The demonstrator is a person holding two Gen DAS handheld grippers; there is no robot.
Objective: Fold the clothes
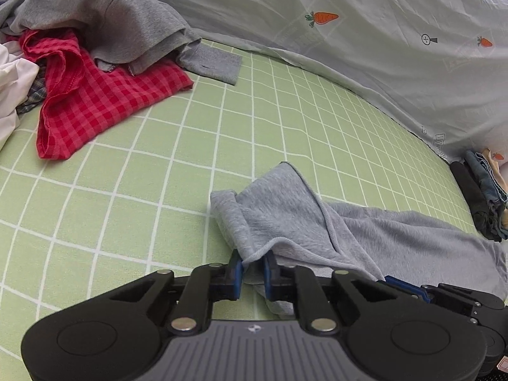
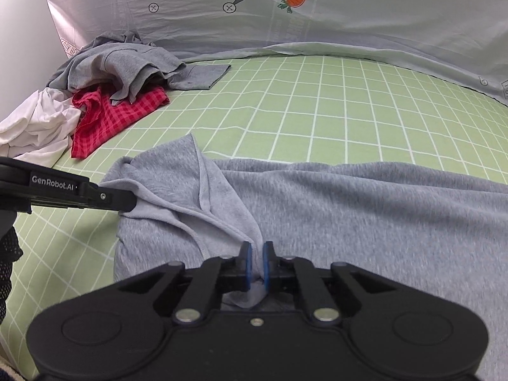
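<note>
While lying rumpled and unfolded on the green grid bedsheet (image 2: 333,108), light grey garment (image 2: 365,209) being pinched at its near hem by both left gripper (image 1: 253,265) and right gripper (image 2: 256,262), with heaped clothes (image 2: 104,95) waiting untouched.

- We can't see the light grey garment (image 2: 365,209) whole — the right wrist view cuts off its right side, and it's motion-blurred there.
- White cloth (image 1: 9,95) clipped at the left edge.
- Dark folded stack (image 1: 482,197) clipped at the right; items unreadable.
</note>
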